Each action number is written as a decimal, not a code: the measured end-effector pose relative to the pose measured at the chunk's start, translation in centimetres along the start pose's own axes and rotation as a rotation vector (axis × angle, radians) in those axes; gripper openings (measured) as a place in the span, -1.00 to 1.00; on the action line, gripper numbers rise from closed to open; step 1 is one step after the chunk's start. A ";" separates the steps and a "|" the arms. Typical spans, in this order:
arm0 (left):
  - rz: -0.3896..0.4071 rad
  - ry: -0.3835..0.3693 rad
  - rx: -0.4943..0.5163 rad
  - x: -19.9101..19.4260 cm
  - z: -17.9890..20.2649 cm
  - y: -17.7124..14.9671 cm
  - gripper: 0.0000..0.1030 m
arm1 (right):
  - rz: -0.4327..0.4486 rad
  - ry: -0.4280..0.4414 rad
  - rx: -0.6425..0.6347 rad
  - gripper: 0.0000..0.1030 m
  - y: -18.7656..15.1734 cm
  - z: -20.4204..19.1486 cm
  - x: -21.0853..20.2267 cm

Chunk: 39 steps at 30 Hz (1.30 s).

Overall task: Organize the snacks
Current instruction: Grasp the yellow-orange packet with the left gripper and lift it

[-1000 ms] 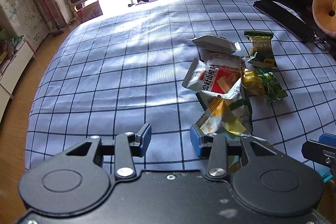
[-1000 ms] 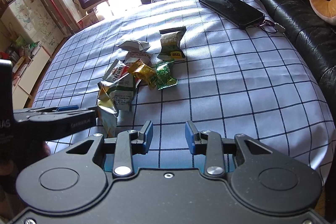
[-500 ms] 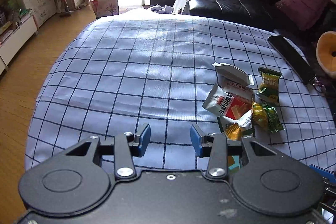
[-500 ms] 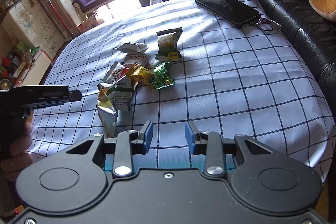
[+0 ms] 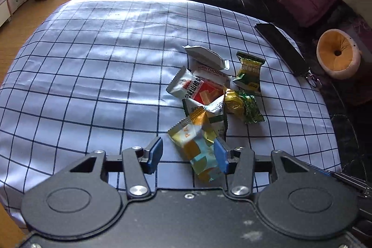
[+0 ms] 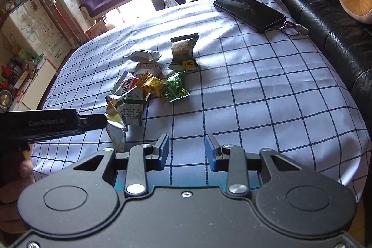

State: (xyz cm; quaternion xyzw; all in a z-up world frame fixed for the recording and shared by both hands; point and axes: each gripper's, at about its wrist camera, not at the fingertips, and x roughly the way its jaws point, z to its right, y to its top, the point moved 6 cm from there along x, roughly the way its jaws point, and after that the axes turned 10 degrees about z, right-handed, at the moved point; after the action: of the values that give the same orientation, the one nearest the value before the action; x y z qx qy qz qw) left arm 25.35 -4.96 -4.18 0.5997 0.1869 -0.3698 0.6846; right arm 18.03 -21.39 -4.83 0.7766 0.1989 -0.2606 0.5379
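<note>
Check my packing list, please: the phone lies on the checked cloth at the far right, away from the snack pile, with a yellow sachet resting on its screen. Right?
Not quite. The phone lies on the checked cloth at the far right, away from the snack pile, but nothing rests on its screen, as the right wrist view shows.

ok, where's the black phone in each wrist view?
Left wrist: the black phone lies edge-on at upper right, by the checked cloth's far right edge.
Right wrist: the black phone lies top centre-right, screen up, near the sofa.
Shared landmark: the upright green snack packet, left of the phone in both.
</note>
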 end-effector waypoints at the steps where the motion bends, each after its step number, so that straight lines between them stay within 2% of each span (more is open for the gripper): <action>1: -0.002 0.000 0.001 0.3 0.2 -0.1 -0.02 | 0.001 0.000 0.000 -0.15 0.0 0.0 0.0; 8: -0.056 0.022 0.003 2.4 1.2 -0.9 -0.02 | 0.008 -0.003 0.001 -0.16 0.3 0.3 0.0; 21: -0.090 0.060 -0.084 3.5 1.1 -0.4 0.07 | 0.003 0.009 0.004 -0.15 0.0 0.3 0.1; 28: -0.132 0.061 -0.175 4.1 0.5 0.3 0.09 | 0.002 0.011 0.006 -0.15 -0.2 0.3 -0.1; 29: -0.137 0.066 -0.162 4.1 0.6 0.4 0.08 | 0.001 0.011 0.006 -0.15 -0.2 0.3 0.0; 31: -0.143 0.100 -0.131 4.1 0.7 0.3 -0.14 | 0.005 0.011 0.005 -0.15 -0.1 0.3 -0.1; 32: -0.138 0.108 -0.122 4.0 0.7 0.3 -0.18 | 0.007 0.012 0.003 -0.15 -0.1 0.3 -0.2; 39: -0.141 0.081 -0.019 2.2 -0.8 -0.4 -0.27 | 0.018 0.006 -0.005 -0.15 0.0 0.3 -0.7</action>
State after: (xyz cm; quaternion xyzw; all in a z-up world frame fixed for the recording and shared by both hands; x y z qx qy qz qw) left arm 26.72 -4.81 -6.17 0.5931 0.2596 -0.3907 0.6543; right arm 17.41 -21.65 -4.49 0.7779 0.1941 -0.2528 0.5416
